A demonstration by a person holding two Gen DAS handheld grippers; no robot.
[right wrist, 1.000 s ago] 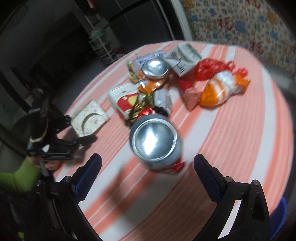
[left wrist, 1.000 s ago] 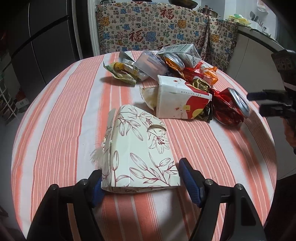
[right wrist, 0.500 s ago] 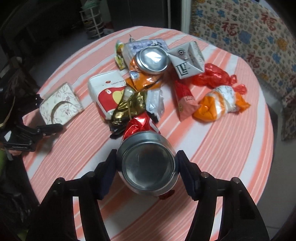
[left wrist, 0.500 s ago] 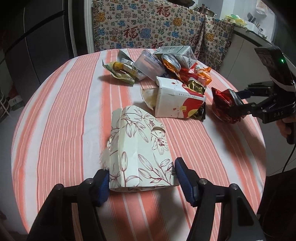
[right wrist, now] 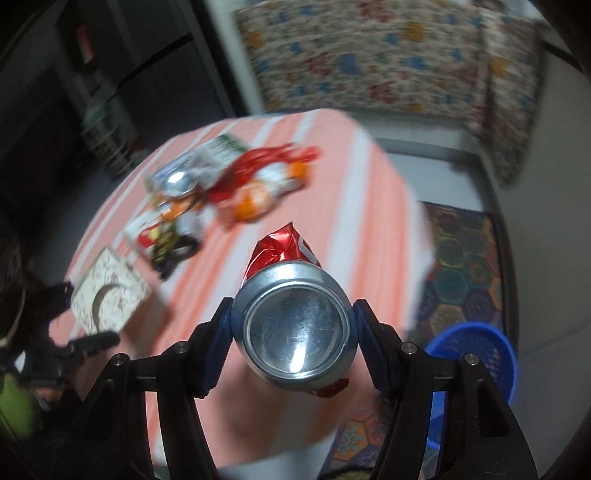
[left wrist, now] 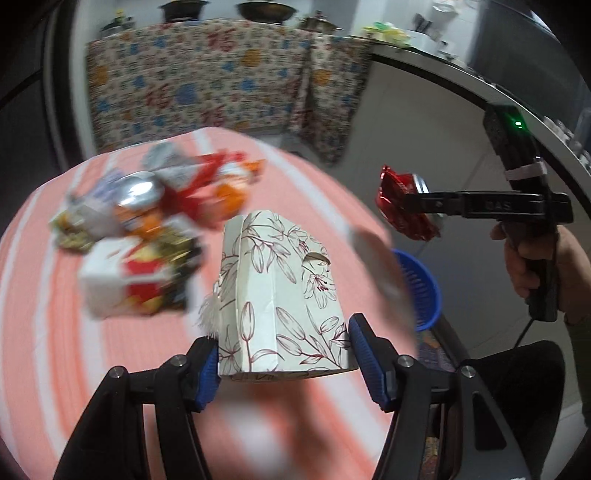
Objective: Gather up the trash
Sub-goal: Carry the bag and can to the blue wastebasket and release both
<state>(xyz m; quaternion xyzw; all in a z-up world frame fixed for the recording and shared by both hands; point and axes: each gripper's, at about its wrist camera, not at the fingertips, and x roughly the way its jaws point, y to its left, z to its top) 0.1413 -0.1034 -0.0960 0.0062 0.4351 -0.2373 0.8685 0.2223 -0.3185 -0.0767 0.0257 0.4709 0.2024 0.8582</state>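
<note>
Striped table (left wrist: pixel 44 332), floral box (left wrist: pixel 280 295) and crushed can (right wrist: pixel 291 328) gripped aloft

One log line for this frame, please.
left tool: grips floral paper box | right tool: grips crushed red can | blue basket: on floor

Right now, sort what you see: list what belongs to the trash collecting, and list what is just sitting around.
Part of the job:
- floral box, in the left gripper
- crushed red can, in the right gripper
- litter pile on the table
- blue basket on the floor

Just around:
- patterned cloth
- floor mat
- pots
</note>
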